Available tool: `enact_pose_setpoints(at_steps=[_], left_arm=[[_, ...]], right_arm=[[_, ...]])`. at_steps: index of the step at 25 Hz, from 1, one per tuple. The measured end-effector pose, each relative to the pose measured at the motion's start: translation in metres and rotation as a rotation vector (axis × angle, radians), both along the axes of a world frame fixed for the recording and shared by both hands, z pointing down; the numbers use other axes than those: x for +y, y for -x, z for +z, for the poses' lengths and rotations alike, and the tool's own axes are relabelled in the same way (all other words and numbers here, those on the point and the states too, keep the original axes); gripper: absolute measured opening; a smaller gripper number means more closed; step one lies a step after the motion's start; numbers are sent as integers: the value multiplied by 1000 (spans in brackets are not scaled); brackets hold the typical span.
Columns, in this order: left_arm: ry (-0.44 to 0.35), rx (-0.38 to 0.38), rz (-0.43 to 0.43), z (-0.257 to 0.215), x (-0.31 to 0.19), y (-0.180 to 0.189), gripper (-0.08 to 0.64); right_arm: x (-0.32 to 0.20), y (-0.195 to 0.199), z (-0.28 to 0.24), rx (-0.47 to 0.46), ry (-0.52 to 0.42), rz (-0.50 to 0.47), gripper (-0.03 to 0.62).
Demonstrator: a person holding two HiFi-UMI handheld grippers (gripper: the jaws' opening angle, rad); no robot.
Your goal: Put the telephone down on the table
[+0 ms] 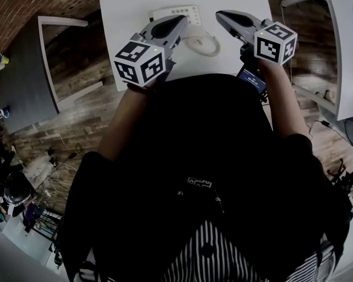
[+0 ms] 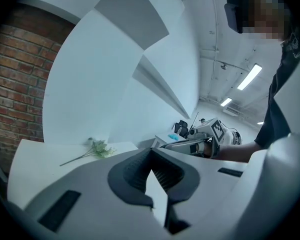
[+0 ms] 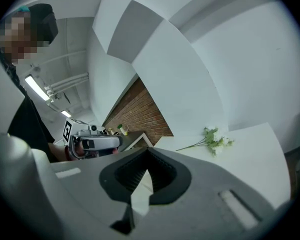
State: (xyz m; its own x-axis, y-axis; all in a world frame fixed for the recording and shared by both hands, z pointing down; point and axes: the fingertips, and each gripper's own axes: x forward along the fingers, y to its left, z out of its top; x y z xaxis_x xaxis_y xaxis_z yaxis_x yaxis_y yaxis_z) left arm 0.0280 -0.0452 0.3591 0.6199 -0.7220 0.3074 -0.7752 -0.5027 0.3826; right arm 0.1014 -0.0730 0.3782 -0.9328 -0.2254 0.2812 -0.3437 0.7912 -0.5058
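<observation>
Worktop: a white rectangular worktop (image 1: 129,4) carries the telephone and stands in front of the person.
Telephone: a white flat desk telephone with a grey keypad (image 1: 177,13) rests on the worktop and no claw holds it. Its long axis runs from left to right across the person.
Left claw: the left claw (image 1: 181,20) is clenched on nothing, and its own view shows the dark ribbed pads (image 2: 140,176) meeting with no thing between them. In the head view its tip overlaps the near edge of the telephone, so I judge it the nearer one. How high it is above the telephone I cannot tell.
Right claw: the right claw (image 1: 219,14) is also clenched and empty, with its pads (image 3: 135,176) together. It lies just beside the right end of the telephone and points inward to it.
Cord: a white coiled cord (image 1: 205,44) lies on the person's side of the telephone, between the two claws.
Flowers: a small sprig of pale flowers (image 2: 101,149) lies beyond the telephone.
Coming move: the telephone seems already put down; to take it, a claw must first release.
</observation>
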Motion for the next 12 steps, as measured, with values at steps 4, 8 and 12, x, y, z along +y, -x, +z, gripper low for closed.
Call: enact_pose_setpoints(at_steps=[4, 8, 12], left_arm=[[2, -9, -1, 1, -1, 1, 8], [-5, -13, 6, 1, 1, -6, 8], [-4, -11, 1, 3, 1, -4, 8]], right_arm=[[0, 2, 3, 4, 5, -4, 3], [0, -7, 2, 4, -3, 0, 3], [-1, -8, 5, 9, -4, 1, 3]])
